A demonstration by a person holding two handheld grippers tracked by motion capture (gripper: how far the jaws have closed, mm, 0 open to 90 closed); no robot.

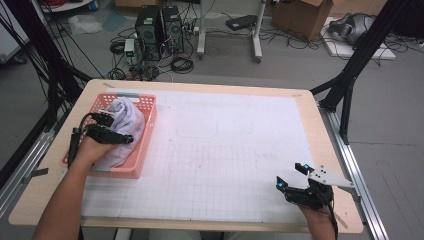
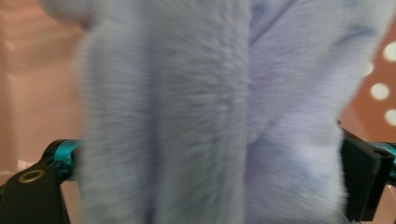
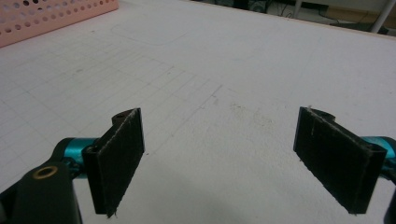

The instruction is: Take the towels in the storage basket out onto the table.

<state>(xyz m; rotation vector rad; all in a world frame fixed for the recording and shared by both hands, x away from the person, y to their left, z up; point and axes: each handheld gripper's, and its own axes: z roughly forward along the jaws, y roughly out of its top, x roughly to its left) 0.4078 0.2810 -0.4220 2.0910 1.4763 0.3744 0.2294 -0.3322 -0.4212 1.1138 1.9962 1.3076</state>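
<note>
at the left side of the table, my left gripper (image 1: 119,128) is down inside the pink perforated plastic basket (image 1: 145,145), and the pale lilac fleecy cloth (image 1: 125,125) is there too, bunched and rising above the rim. in the left gripper view the cloth (image 2: 210,121) lies between the two jaws, which stand quite wide, one at each edge of the picture. i cannot tell if they really press the cloth or only stand around it.

what worries me: if i lift now with so thick a bundle, the pads may hold only the outer fluff, and the cloth can slip out and fall back. the basket is light, i think, so a fold that catches on the holes or the rim could drag the basket or tip it over the table edge, which is near on that side. the picture is also blurred, so i judge the depth badly.

i see nothing in the basket besides the cloth, but its bottom is hidden.

further right, the white gridded mat (image 1: 240,150) is bare. my right gripper (image 1: 292,176) rests near the front right corner with its jaws wide apart, and it holds nothing.
</note>
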